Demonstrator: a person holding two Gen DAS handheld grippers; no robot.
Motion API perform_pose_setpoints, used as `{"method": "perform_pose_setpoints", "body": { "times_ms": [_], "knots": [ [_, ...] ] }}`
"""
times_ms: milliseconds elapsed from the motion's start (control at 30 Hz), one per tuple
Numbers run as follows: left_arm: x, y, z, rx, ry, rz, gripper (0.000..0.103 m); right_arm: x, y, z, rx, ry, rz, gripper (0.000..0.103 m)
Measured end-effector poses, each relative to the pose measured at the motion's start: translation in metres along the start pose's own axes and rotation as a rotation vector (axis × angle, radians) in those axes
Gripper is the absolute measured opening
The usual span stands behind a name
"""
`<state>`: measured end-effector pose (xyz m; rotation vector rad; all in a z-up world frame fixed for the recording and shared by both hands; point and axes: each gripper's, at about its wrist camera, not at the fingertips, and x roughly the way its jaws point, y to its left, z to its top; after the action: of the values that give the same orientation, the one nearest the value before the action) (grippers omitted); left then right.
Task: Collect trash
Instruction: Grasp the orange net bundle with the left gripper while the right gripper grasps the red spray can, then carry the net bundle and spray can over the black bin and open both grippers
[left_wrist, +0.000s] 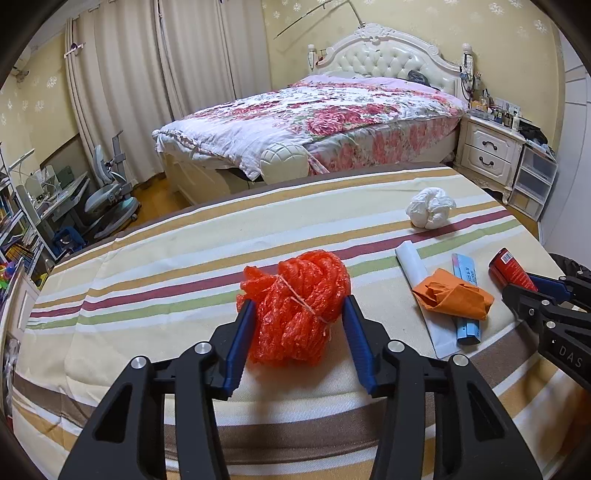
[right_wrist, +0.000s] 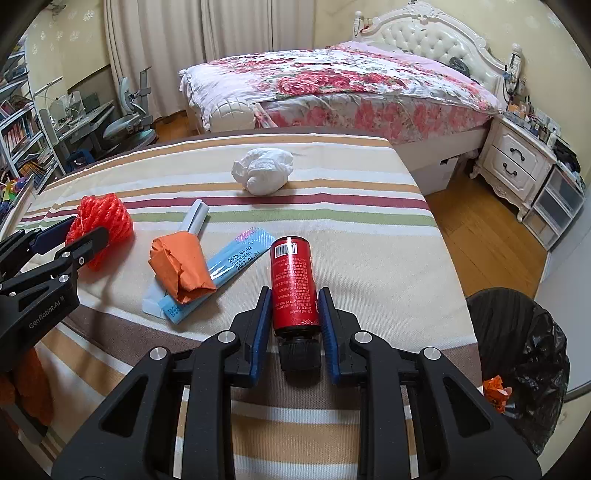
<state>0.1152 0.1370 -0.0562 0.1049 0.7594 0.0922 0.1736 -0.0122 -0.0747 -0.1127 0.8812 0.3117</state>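
My left gripper (left_wrist: 297, 301) has its blue pads on both sides of a red mesh bundle (left_wrist: 295, 306) that lies on the striped table (left_wrist: 147, 266), and is shut on it. My right gripper (right_wrist: 294, 295) is shut on a red bottle (right_wrist: 293, 280) with a black cap, lying on the table. Between them lie a crumpled orange paper (right_wrist: 181, 264), a blue wrapper (right_wrist: 236, 262) and a white roll (right_wrist: 195, 218). A white crumpled wad (right_wrist: 264, 173) sits farther back. The red mesh bundle also shows in the right wrist view (right_wrist: 105, 225).
A bin lined with a black bag (right_wrist: 524, 369) stands on the floor right of the table, with orange trash inside. A bed (right_wrist: 332, 85) is behind the table, a nightstand (right_wrist: 517, 162) at right, a desk and chair (right_wrist: 125, 118) at left.
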Motion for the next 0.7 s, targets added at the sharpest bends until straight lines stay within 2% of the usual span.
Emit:
{"method": "perform_pose_setpoints", "body": {
  "times_ms": [300, 367, 700],
  "knots": [
    [-0.018, -0.003, -0.01, -0.022, -0.018, 0.013, 0.042, -0.015, 0.0, -0.014, 0.011, -0.012, 0.007, 0.025],
    [-0.023, -0.004, -0.013, -0.029, -0.019, 0.01, 0.038, -0.019, 0.0, -0.019, 0.014, -0.015, 0.006, 0.025],
    [-0.049, -0.014, -0.027, -0.043, -0.039, -0.011, 0.037, -0.039, -0.003, -0.039, 0.029, -0.027, 0.008, 0.025]
  ]
}}
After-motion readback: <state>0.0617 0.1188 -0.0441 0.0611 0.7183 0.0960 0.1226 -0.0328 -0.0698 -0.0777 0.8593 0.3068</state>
